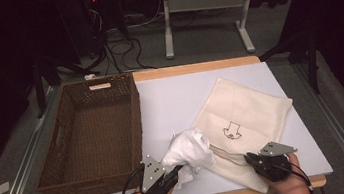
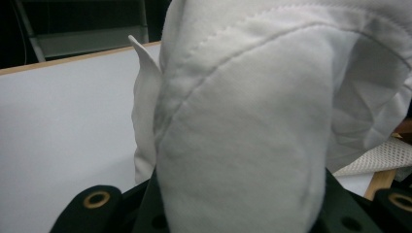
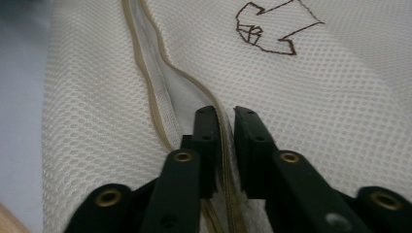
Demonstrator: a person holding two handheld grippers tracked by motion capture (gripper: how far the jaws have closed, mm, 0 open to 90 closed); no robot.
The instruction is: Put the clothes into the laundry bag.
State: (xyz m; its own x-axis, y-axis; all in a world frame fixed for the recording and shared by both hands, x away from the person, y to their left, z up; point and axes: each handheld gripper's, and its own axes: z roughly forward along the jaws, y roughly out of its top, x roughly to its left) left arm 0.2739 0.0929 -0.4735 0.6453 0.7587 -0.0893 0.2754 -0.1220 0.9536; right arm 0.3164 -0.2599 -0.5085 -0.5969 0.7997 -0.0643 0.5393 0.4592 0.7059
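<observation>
Mesh of the cream zippered laundry bag (image 1: 242, 113) handles limp and light; right gripper (image 3: 224, 127) clenches its zipper edge, while left gripper (image 1: 166, 179), at nine o'clock, grasps the soft white bundled garment (image 1: 187, 148).

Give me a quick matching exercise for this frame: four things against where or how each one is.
Things:
1. white garment
2. mesh bag
3. wicker basket
4. right tool

States:
A. stands on the table's left side
B. bunched between the left tool's jaws
C. pinched on the zip edge
D. lies flat, brown arrow-like mark on top

Pairs: 1-B, 2-D, 3-A, 4-C
</observation>
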